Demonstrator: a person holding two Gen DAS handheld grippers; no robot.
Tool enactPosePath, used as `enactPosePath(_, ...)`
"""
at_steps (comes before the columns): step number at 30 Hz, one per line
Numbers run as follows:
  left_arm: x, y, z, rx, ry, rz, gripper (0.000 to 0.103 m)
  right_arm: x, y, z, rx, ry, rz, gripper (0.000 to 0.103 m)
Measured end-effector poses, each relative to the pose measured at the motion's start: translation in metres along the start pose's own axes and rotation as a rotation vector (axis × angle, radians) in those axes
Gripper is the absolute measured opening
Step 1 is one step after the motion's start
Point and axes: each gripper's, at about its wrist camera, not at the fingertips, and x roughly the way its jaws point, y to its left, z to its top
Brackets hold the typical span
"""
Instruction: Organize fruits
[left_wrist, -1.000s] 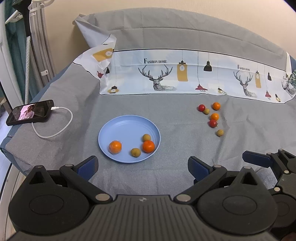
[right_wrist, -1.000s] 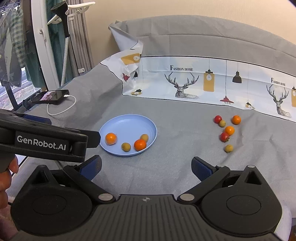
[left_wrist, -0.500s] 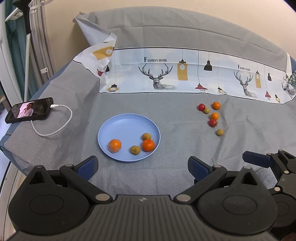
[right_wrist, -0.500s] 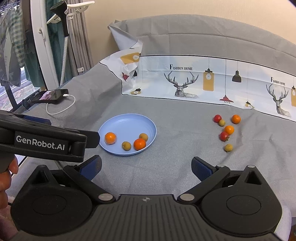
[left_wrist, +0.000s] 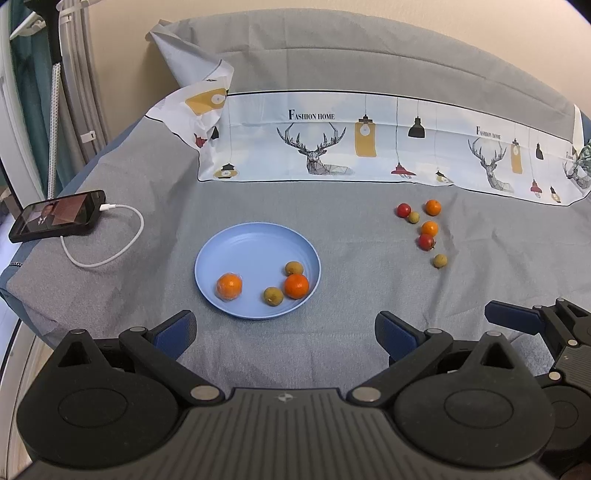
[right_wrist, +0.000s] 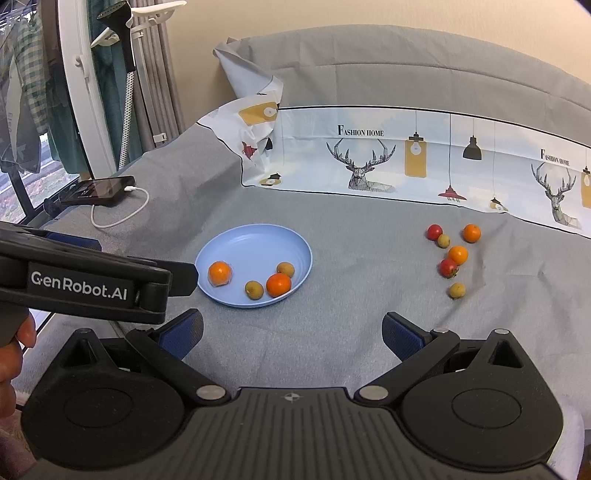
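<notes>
A blue plate (left_wrist: 236, 240) (right_wrist: 255, 240) lies on the grey cloth and holds two small oranges (left_wrist: 229, 285) (right_wrist: 278, 284) and two brownish-green longans (left_wrist: 273, 296) (right_wrist: 254, 290). To its right lies a loose cluster on the cloth: two red cherry tomatoes (left_wrist: 426, 242) (right_wrist: 448, 267), two small oranges (left_wrist: 429, 228) (right_wrist: 458, 254) and several longans (left_wrist: 440, 260) (right_wrist: 457, 290). My left gripper (left_wrist: 285, 330) stands open and empty just short of the plate. My right gripper (right_wrist: 292, 332) is open and empty too, held back from both groups.
A black phone (left_wrist: 55, 215) (right_wrist: 99, 190) with a white charging cable (left_wrist: 110, 254) lies at the cloth's left edge. A printed deer-pattern sheet (left_wrist: 332, 147) runs along the back. The right gripper's finger (left_wrist: 513, 317) shows at the left view's right edge.
Almost nothing has moved; both views have drifted very slightly, and the fruits and plate lie where they were.
</notes>
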Motion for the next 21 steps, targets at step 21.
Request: enactPosePath(21,0.0102,-0.0065,0.0024,0.028,0.021,0.010,0.103,0.0099,-0.0066,0.0001,0.030,0.018,0.003,0.102)
